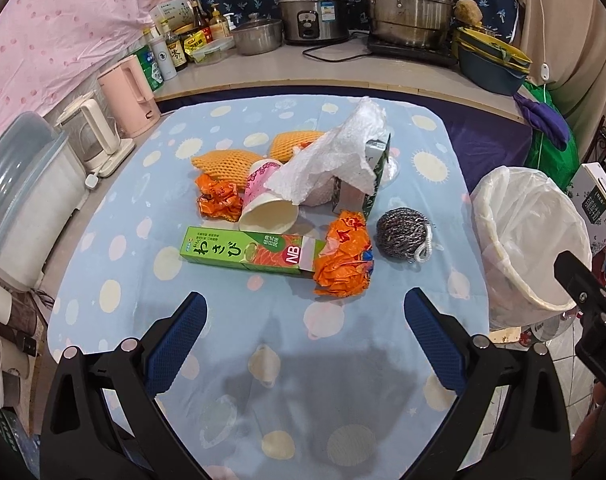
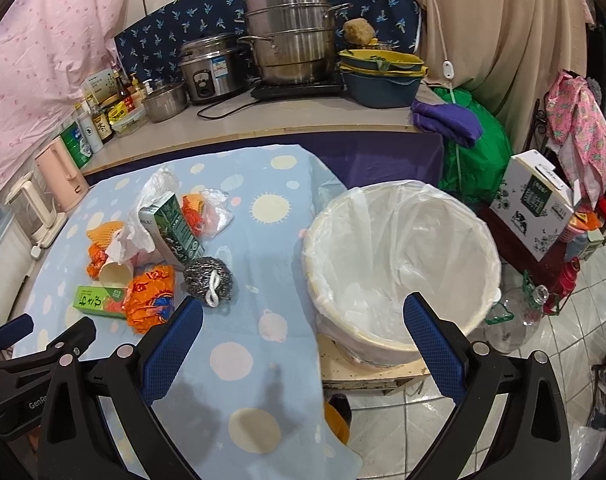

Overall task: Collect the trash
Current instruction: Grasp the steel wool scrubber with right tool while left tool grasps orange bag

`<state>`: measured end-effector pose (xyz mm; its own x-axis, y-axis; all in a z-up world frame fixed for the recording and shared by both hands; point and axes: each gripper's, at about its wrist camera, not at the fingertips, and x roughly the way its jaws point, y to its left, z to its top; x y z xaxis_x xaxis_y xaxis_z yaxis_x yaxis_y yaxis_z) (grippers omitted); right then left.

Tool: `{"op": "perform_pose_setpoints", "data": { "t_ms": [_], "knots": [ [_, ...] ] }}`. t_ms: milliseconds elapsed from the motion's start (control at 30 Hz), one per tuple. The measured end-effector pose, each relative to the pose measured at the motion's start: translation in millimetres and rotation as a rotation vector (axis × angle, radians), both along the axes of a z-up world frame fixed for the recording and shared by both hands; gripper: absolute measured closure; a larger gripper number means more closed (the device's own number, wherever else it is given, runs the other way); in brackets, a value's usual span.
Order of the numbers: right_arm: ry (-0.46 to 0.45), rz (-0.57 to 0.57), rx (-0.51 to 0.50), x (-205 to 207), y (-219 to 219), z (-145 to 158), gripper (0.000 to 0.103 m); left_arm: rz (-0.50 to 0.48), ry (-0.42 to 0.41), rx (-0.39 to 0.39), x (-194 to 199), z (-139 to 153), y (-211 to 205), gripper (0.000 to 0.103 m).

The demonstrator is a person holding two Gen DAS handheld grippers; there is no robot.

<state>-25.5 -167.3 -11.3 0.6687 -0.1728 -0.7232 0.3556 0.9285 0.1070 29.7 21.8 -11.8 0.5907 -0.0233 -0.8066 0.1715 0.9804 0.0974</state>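
Note:
Trash lies in a heap on the blue dotted tablecloth [image 1: 263, 360]: a green wasabi box [image 1: 247, 255], two crumpled orange wrappers [image 1: 345, 260] [image 1: 217, 198], a pink paper cup [image 1: 267, 202] on its side, white foam sheet [image 1: 335, 160], orange foam nets [image 1: 223, 162], a green carton [image 1: 373, 176] and a steel scourer [image 1: 401, 233]. My left gripper [image 1: 305, 312] hangs open just short of the wasabi box, nothing between its fingers. My right gripper [image 2: 303, 312] is open too, empty, above the table's right edge beside the bag-lined bin [image 2: 399, 264]. That bin [image 1: 531, 248] stands right of the table.
Kettles [image 1: 133, 96] and a plastic container [image 1: 27, 200] line the table's left side. Behind, a counter holds pots [image 1: 409, 4], a rice cooker [image 1: 315, 10], bottles and a blue basin [image 2: 383, 80]. A printed box [image 2: 537, 204], bottles and tiled floor lie right of the bin.

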Motion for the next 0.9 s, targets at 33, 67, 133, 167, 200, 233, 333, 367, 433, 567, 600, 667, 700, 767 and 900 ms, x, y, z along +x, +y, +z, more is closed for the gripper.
{"op": "perform_pose_setpoints", "data": {
  "t_ms": [33, 67, 133, 167, 200, 233, 333, 367, 433, 567, 600, 667, 700, 767, 900],
  "knots": [
    [0.001, 0.006, 0.005, 4, 2, -2, 0.007, 0.002, 0.006, -0.001, 3, -2, 2, 0.008],
    [-0.001, 0.011, 0.006, 8, 4, -4, 0.007, 0.005, 0.01, -0.002, 6, -4, 4, 0.008],
    [-0.006, 0.018, -0.002, 16, 9, -8, 0.007, 0.009, 0.015, -0.005, 11, -8, 7, 0.008],
    [-0.005, 0.022, -0.006, 20, 11, -11, 0.007, 0.01, 0.017, -0.005, 14, -10, 9, 0.008],
    [-0.005, 0.028, -0.008, 25, 13, -13, 0.007, 0.011, 0.019, -0.006, 16, -12, 11, 0.008],
    [-0.004, 0.033, -0.008, 29, 15, -15, 0.007, 0.012, 0.022, -0.008, 19, -15, 13, 0.008],
    [-0.007, 0.05, -0.005, 42, 20, -24, 0.007, 0.017, 0.026, -0.011, 26, -20, 19, 0.008],
    [-0.005, 0.053, -0.004, 47, 22, -27, 0.007, 0.02, 0.027, -0.015, 29, -22, 21, 0.008],
    [-0.009, 0.073, 0.011, 56, 25, -34, 0.007, 0.03, 0.026, -0.016, 34, -27, 26, 0.008],
    [0.006, 0.124, 0.035, 79, 36, -53, 0.007, 0.047, 0.045, -0.024, 47, -40, 36, 0.008],
    [0.015, 0.132, 0.03, 83, 40, -56, 0.008, 0.049, 0.051, -0.025, 50, -44, 39, 0.008],
    [0.026, 0.159, 0.016, 94, 49, -65, 0.012, 0.054, 0.063, -0.028, 55, -50, 43, 0.008],
    [0.033, 0.166, 0.006, 100, 51, -69, 0.014, 0.056, 0.071, -0.035, 57, -53, 44, 0.008],
    [0.048, 0.177, 0.007, 111, 54, -77, 0.021, 0.057, 0.087, -0.051, 60, -58, 48, 0.008],
    [0.075, 0.174, 0.038, 127, 51, -91, 0.031, 0.057, 0.096, -0.067, 65, -63, 50, 0.008]
  ]
}}
